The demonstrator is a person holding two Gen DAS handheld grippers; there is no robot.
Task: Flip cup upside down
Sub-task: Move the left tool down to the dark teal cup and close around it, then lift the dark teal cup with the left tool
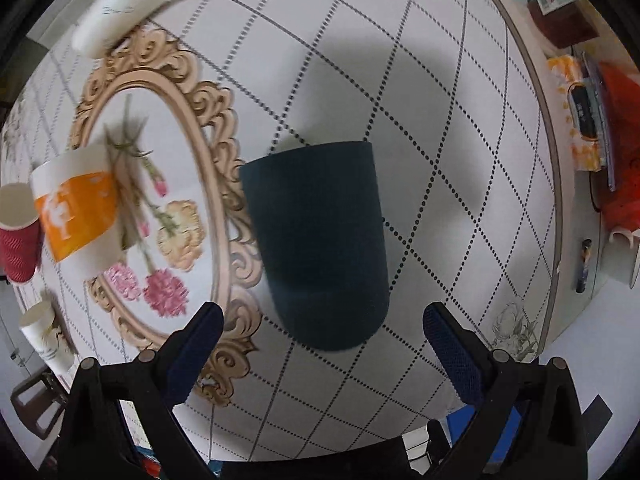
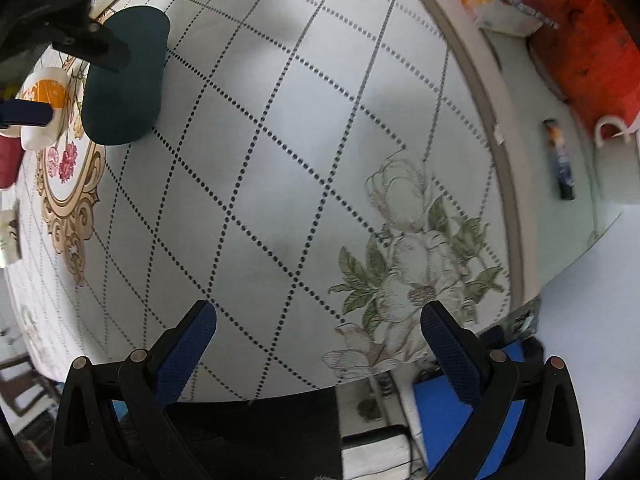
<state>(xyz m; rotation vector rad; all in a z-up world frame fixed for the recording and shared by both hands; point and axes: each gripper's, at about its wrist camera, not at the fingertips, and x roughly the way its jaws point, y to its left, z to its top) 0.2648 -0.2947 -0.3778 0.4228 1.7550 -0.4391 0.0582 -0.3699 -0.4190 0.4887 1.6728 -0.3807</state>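
A dark teal cup (image 1: 320, 240) stands on the patterned tablecloth (image 1: 440, 128), closed end up, wider rounded end toward the camera. My left gripper (image 1: 322, 314) is open, fingers apart just in front of the cup, not touching it. The cup also shows at the upper left of the right wrist view (image 2: 124, 80), with the left gripper's black body partly covering it. My right gripper (image 2: 318, 312) is open and empty over bare cloth near the table's front edge.
Paper cups stand to the left: white (image 1: 120, 8), orange-and-white (image 1: 76, 212), red (image 1: 18, 236), small white (image 1: 44, 332). Beyond the table's right rim lie a red bag (image 1: 620, 152), a snack packet (image 1: 576, 120), a dark tube (image 2: 560, 160).
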